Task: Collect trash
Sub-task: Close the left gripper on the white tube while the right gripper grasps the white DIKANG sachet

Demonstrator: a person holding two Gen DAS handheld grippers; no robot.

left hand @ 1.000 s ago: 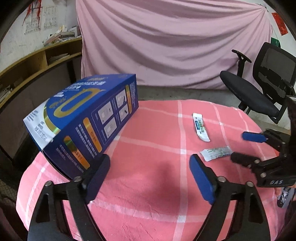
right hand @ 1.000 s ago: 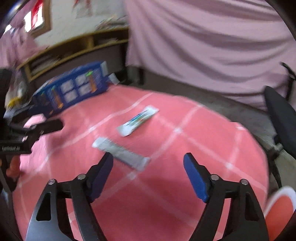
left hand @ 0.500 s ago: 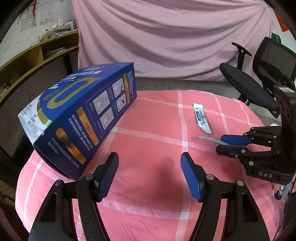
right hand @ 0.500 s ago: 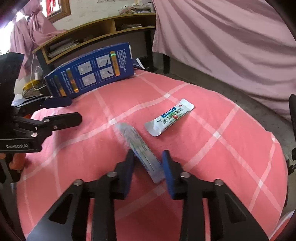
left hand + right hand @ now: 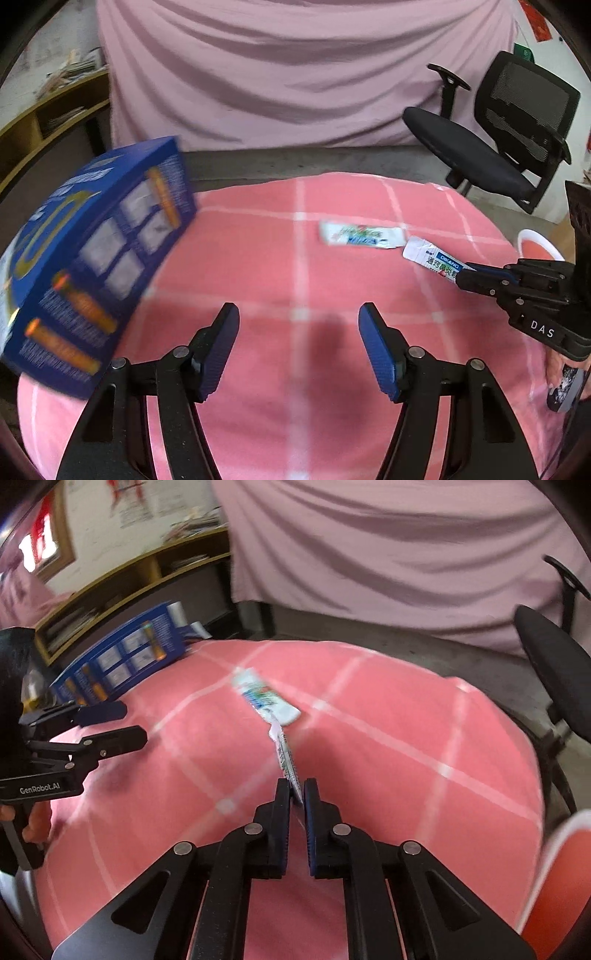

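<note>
A white sachet (image 5: pixel 284 753) with printed text is pinched at one end by my right gripper (image 5: pixel 296 786), which is shut on it; the sachet stands on edge over the pink checked tablecloth (image 5: pixel 258 266). From the left wrist view the same sachet (image 5: pixel 432 258) sticks out of the right gripper (image 5: pixel 463 275) at the right. A second white sachet (image 5: pixel 360 236) lies flat on the cloth just beyond it, also seen as the far sachet (image 5: pixel 264 698). My left gripper (image 5: pixel 298 308) is open over bare cloth with nothing between its fingers.
A large blue box (image 5: pixel 96 251) stands tilted at the table's left edge. A black office chair (image 5: pixel 480 147) is at the back right. An orange bin with a white rim (image 5: pixel 561 867) sits at the table's right. A wooden shelf (image 5: pixel 48 122) runs along the left wall.
My right gripper closed on the sachet and lifted it onto its edge. My left gripper narrowed somewhat and swung toward the right, so the blue box now sits further left.
</note>
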